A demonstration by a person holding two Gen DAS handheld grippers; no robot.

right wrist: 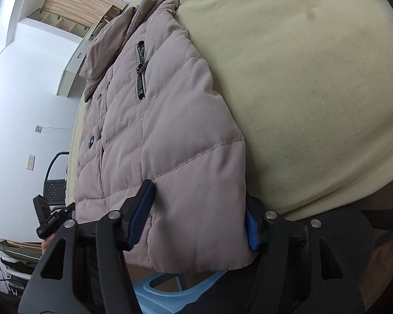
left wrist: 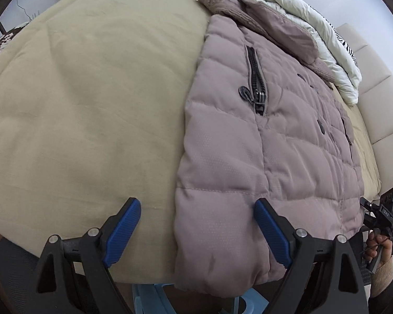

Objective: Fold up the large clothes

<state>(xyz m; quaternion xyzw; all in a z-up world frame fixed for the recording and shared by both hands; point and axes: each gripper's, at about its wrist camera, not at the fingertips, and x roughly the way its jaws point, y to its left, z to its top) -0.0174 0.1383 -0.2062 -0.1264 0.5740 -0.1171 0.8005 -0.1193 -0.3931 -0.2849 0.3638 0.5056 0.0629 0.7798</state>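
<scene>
Puffer jacket point(left wrist: 269, 141), mauve and quilted, lies flat on the beige bedspread point(left wrist: 91, 104) with its hem hanging over the near edge. Right gripper point(right wrist: 199, 217) straddles a hem corner, blue pads point(right wrist: 141, 214) against the fabric either side. Left gripper point(left wrist: 196, 230) hangs wide open over the other corner, holding nothing. White duvet point(left wrist: 314, 26) beyond the collar; blue stool point(right wrist: 165, 290) beneath the hem.

You see a big puffy jacket point(left wrist: 262, 157) in a dusty pink-brown colour, lying flat on the bed. It has stitched rows, a dark zip pocket point(left wrist: 256, 86) and a line of dark buttons point(left wrist: 322, 128). Its ribbed collar point(left wrist: 249, 15) lies at the far end, and its bottom edge hangs a little over the near edge
</scene>
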